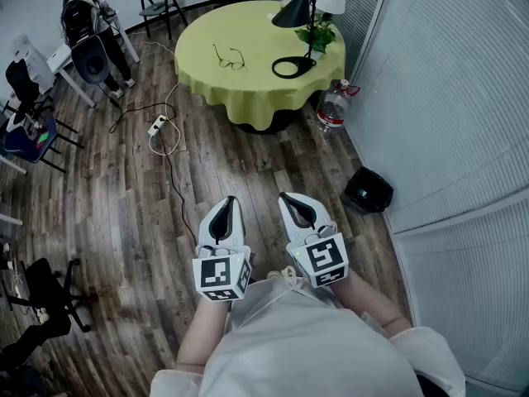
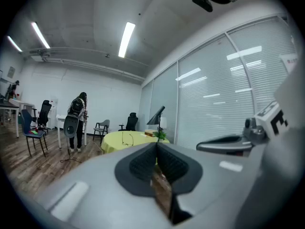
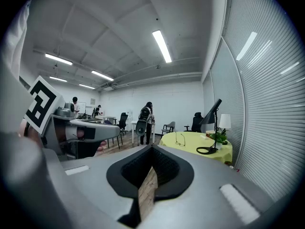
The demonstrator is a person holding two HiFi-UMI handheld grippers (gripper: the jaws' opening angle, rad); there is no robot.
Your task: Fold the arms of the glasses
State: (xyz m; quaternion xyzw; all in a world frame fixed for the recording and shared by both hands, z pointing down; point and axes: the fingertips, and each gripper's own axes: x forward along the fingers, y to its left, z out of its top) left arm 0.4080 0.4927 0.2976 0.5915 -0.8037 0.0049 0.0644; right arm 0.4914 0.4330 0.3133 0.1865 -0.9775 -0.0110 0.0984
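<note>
Two grippers, left gripper [image 1: 227, 202] and right gripper [image 1: 286, 197], both closed on nothing, well short of the table [image 1: 248, 89]. One pair of glasses [image 1: 230, 58] lies on it, left of one desk lamp [image 1: 299, 11]. One clear jug [image 1: 332, 107] stands on the floor at right, contents unclear.

No words, numbers or brand names can be read anywhere here. The cubes on the left hand-held gripper [image 1: 229, 202] and the right hand-held gripper [image 1: 286, 197] show only black-and-white square marker patterns, no letters. The label on the bottle [image 1: 332, 106] is too small to read.
</note>
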